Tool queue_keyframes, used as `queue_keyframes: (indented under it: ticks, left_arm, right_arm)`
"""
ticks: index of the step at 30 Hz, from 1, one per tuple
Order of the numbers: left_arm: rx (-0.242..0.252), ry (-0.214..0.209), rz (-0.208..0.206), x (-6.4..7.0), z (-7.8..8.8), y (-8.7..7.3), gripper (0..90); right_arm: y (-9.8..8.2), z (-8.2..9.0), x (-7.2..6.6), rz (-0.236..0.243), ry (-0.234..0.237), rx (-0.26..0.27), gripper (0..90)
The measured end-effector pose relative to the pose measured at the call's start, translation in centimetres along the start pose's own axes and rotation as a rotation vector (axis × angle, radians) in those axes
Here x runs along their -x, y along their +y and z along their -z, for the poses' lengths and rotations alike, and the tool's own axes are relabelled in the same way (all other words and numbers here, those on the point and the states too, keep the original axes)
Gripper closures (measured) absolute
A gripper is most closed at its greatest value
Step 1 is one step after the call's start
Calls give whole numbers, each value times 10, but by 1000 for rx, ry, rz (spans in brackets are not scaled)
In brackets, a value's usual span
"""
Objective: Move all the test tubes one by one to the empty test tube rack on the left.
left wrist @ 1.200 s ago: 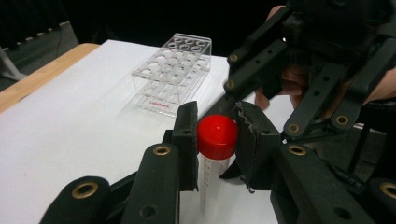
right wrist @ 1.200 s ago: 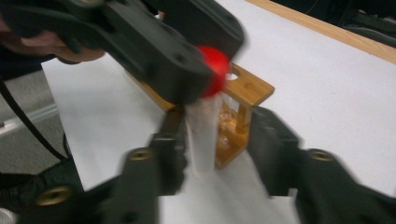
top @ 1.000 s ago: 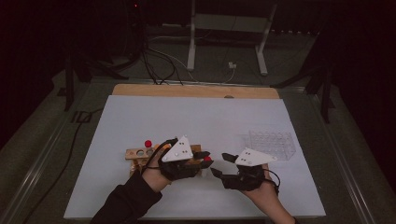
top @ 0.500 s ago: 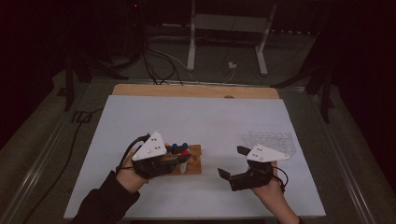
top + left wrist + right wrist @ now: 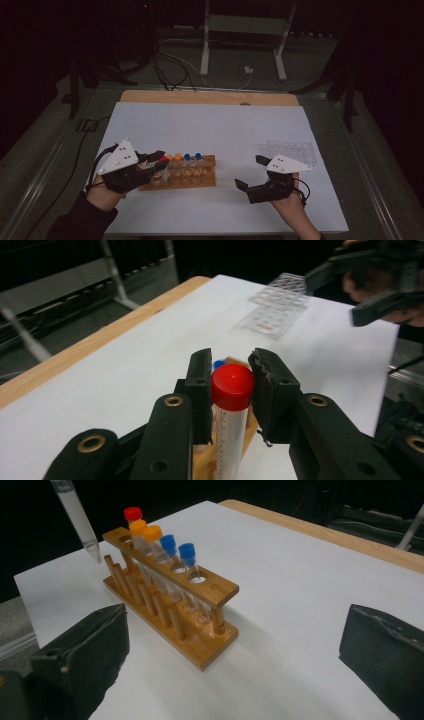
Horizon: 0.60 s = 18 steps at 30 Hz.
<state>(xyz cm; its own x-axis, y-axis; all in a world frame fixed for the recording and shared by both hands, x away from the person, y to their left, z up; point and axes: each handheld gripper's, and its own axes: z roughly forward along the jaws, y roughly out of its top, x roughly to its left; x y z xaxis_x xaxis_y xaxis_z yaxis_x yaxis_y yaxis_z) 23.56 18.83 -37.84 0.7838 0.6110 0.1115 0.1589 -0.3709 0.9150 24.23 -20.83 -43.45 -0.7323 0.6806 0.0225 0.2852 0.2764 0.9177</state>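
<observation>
My left gripper [image 5: 157, 161] is shut on a red-capped clear tube [image 5: 230, 390] and holds it upright over the left end of a wooden rack [image 5: 200, 181]. The tube's pointed tip [image 5: 75, 515] hangs in the air beside that end. In the rack stand a red-capped tube [image 5: 132, 514], two orange-capped tubes [image 5: 145, 530] and two blue-capped tubes [image 5: 178, 546]. My right gripper [image 5: 251, 172] is to the right of the rack. Its jaws have just been opening and stand wide, with nothing between its fingers [image 5: 85, 650].
A clear plastic tube tray [image 5: 290, 150] lies on the white sheet [image 5: 225, 125] at the right, just beyond my right gripper. A wooden table edge [image 5: 210, 97] runs along the back. Cables and a metal stand are on the floor beyond.
My left gripper moved from beside the right gripper to the left end of the rack, carrying the tube. My right gripper opened and drew slightly to the right.
</observation>
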Motion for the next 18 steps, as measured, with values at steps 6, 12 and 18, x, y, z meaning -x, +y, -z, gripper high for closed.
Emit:
queue_keyframes:
  ticks: [6,12,18]
  left_arm:
    - [27,98,42,-21,16,-8,721]
    - [69,178,65,-33,15,-13,721]
    - [65,207,85,-41,1,-24,721]
  right_arm:
    - [-1,-1,0,2,-6,-4,0]
    - [0,0,2,-2,-15,1,0]
    - [-1,1,3,-2,-14,4,0]
